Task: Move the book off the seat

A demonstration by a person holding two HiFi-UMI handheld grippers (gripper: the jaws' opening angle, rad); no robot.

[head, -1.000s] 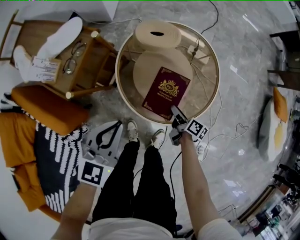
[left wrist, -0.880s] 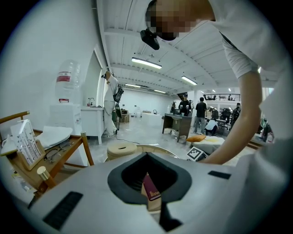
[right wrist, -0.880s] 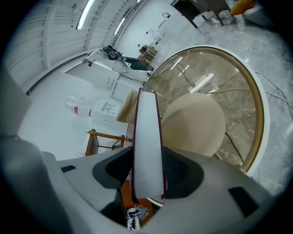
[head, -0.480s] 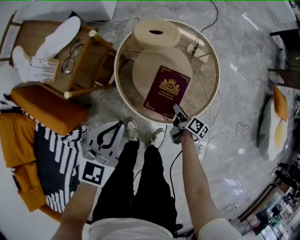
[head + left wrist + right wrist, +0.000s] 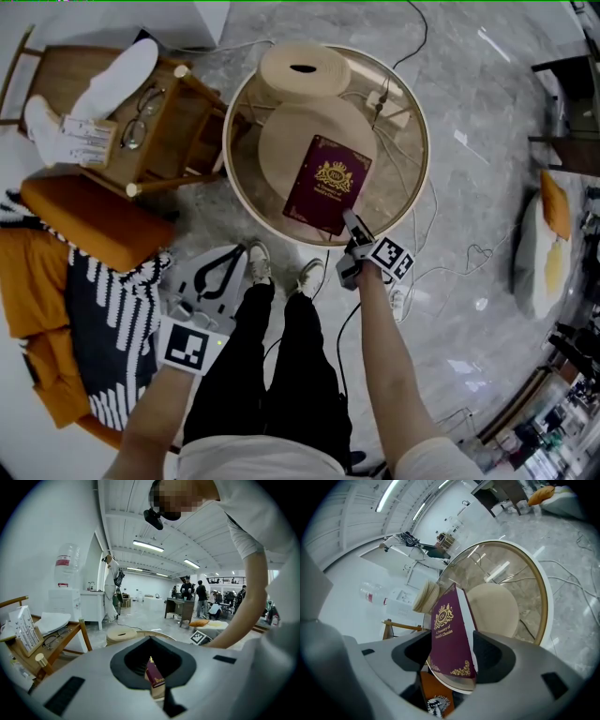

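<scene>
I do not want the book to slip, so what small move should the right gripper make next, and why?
Probably close the right gripper on the book. Its jaws have just been opening and stand apart, with the book's near end between them, unpinched; the book lies flat on the seat.

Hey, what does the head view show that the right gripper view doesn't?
Only the head view: the left gripper, glasses, the orange cushion and the person's legs. Only the right gripper view: the readable gold title, a water jug, ceiling lights. Both: the maroon book on the beige seat, and the gold-rimmed table.
</scene>
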